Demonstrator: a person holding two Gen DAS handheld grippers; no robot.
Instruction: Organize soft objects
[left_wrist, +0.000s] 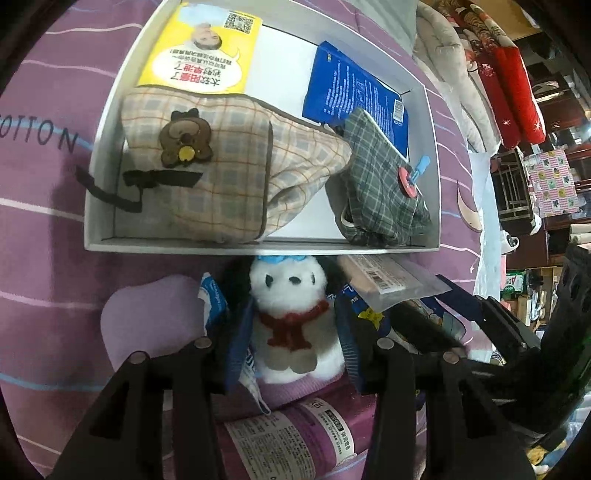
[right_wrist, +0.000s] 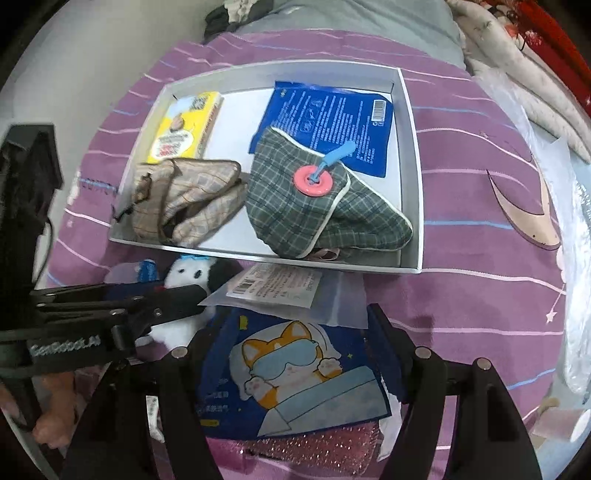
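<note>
A white tray (left_wrist: 96, 206) on the purple bedspread holds a beige plaid pouch with a bear patch (left_wrist: 221, 162), a green plaid pouch with a pink button (left_wrist: 384, 184), a yellow booklet (left_wrist: 199, 48) and a blue packet (left_wrist: 354, 99). My left gripper (left_wrist: 291, 343) is open with its fingers either side of a white plush dog with a red scarf (left_wrist: 291, 317), just below the tray. My right gripper (right_wrist: 299, 350) is open over a dark blue cat eye-mask packet (right_wrist: 291, 376). The plush dog (right_wrist: 184, 273) and the left gripper also show at the left of the right wrist view.
A clear packet with a barcode label (right_wrist: 280, 288) lies between the tray (right_wrist: 410, 184) and the cat packet. A purple labelled tube (left_wrist: 288, 439) and a lilac soft piece (left_wrist: 155, 321) lie near the plush. Folded blankets and red cushions (left_wrist: 513, 88) are at the far right.
</note>
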